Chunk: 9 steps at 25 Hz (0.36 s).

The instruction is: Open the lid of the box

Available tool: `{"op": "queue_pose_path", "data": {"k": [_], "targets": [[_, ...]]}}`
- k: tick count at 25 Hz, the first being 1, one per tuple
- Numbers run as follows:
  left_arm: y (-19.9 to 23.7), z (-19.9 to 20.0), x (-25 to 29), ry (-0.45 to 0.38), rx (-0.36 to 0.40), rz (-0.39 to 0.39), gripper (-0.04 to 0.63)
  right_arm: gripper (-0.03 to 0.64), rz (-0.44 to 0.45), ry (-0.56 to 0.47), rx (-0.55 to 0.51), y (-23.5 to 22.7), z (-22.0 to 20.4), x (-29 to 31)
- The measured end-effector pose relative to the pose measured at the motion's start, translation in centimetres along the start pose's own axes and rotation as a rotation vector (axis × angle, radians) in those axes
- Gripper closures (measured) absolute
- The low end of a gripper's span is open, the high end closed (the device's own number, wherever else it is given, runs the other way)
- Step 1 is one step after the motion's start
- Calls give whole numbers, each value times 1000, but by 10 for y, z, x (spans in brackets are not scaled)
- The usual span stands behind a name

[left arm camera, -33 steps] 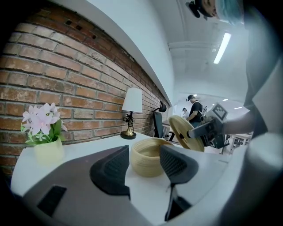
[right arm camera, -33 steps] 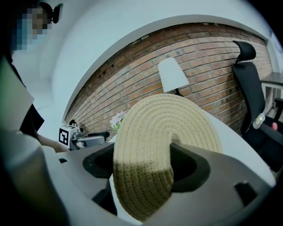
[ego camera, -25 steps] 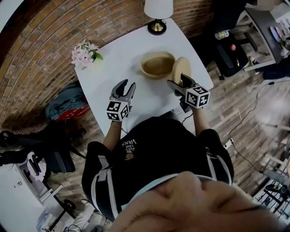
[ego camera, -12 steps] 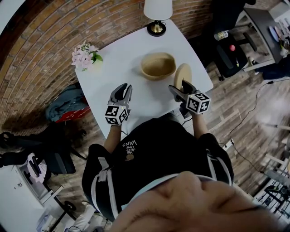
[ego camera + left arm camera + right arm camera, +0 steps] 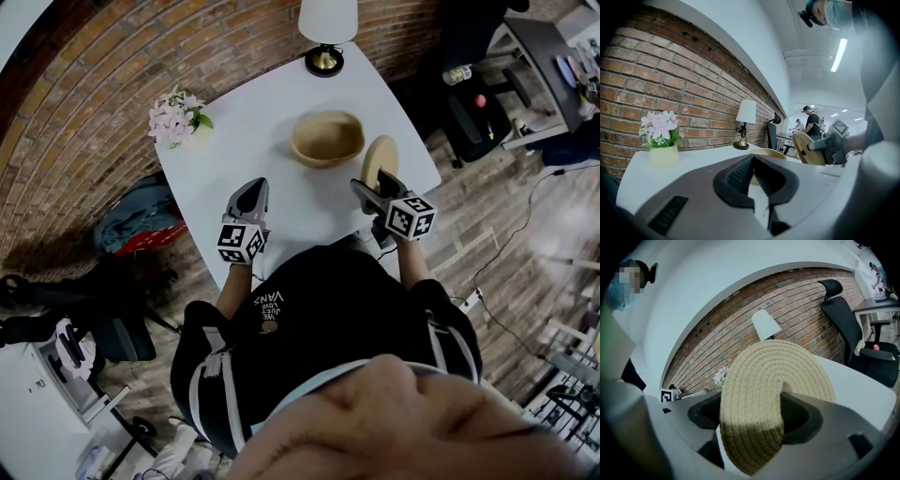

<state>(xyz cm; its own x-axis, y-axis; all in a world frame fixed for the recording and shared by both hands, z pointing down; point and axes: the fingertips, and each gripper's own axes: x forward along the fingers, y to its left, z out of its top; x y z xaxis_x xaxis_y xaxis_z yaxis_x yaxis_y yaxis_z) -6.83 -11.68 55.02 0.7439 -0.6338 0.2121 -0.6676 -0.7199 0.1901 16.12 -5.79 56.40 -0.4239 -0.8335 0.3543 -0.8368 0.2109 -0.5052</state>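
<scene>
The round woven box (image 5: 326,137) stands open on the white table (image 5: 253,112); its rim (image 5: 769,152) also peeks over the left jaws. My right gripper (image 5: 373,184) is shut on the woven lid (image 5: 378,157), holding it on edge to the right of the box. In the right gripper view the lid (image 5: 774,380) fills the space between the jaws of the right gripper (image 5: 754,423). My left gripper (image 5: 249,195) hovers over the table's near edge, left of the box, shut with nothing in it; its pads meet (image 5: 753,165). From there the lid (image 5: 805,148) shows at the right.
A pot of pink flowers (image 5: 174,116) stands at the table's left corner and a lamp (image 5: 326,37) at its far edge. A black office chair (image 5: 473,112) is beyond the table's right side, a bag (image 5: 141,217) on the floor at left.
The left gripper's jaws have closed from open and it has drawn back toward the table's near edge. The right gripper with the lid has shifted slightly nearer too.
</scene>
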Motion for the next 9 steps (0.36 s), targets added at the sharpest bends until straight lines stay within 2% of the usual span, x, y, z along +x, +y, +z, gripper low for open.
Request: {"op": "queue_pose_path", "data": {"k": [9], "targets": [[4, 2, 2, -2, -6, -5, 584, 275, 6, -3, 7, 5, 2, 8]]}}
